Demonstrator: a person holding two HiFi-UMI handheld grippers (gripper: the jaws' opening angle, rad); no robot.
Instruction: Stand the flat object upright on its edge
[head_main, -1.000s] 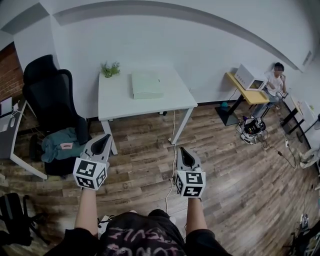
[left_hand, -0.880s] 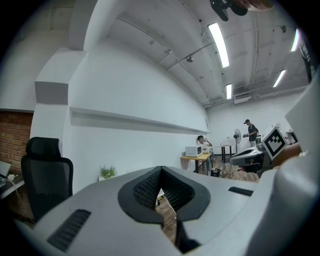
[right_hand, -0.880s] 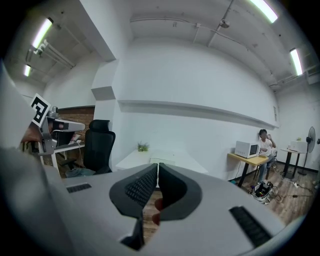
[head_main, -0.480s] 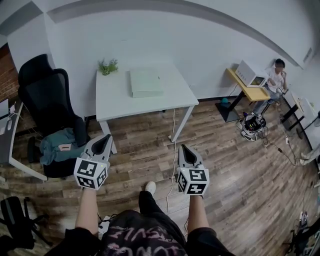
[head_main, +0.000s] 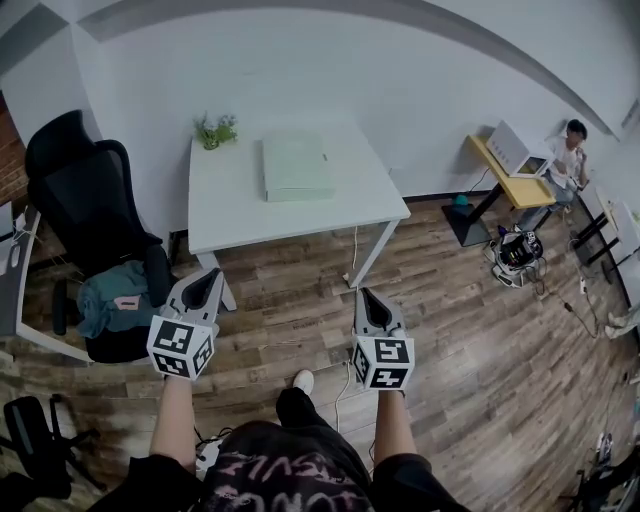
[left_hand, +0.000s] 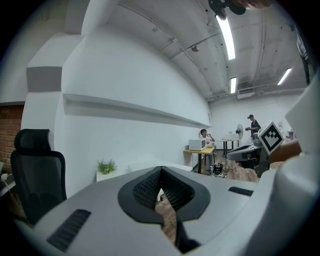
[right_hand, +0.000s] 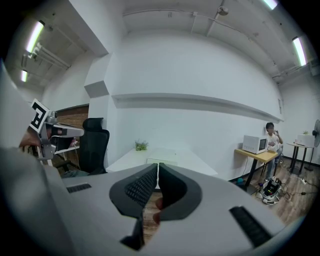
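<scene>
Pale-green flat box lies flat on white table (nothing done yet); left gripper and right gripper clenched empty, well apart from it.

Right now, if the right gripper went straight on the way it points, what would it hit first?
The right gripper would probably meet the near edge of the white table first; only wooden floor lies between. It might slip under instead: depth is unclear.
</scene>
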